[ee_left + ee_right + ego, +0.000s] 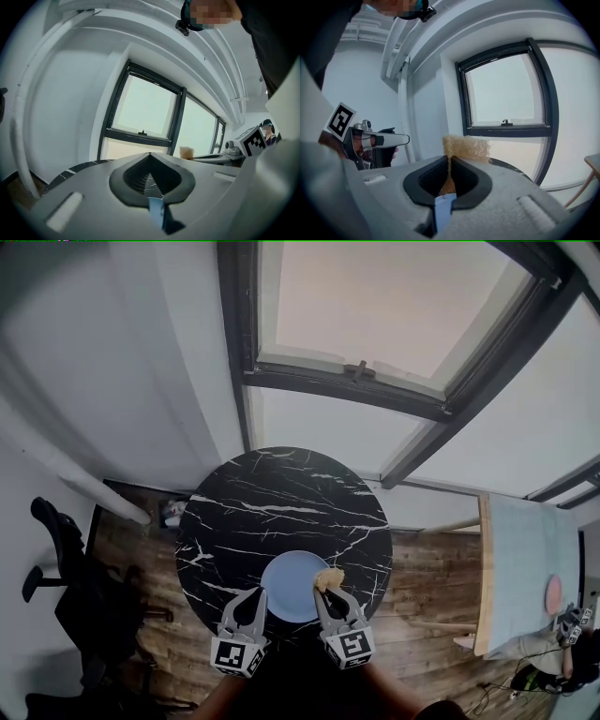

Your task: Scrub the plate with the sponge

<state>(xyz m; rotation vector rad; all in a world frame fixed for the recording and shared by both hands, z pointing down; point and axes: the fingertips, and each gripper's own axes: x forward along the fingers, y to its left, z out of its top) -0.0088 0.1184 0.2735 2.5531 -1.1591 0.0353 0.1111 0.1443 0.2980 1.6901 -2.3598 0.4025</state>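
A pale blue plate lies near the front edge of a round black marble table. My right gripper is shut on a tan sponge and holds it over the plate's right rim. In the right gripper view the sponge sticks up out of the closed jaws, with a strip of plate below. My left gripper is at the plate's left rim, shut. Its pads meet in the left gripper view with nothing seen between them. The plate shows below, the sponge to the right.
A black office chair stands on the wood floor to the left. To the right is a wooden table with a pink object on it, and a person by it. Behind the round table is a window wall.
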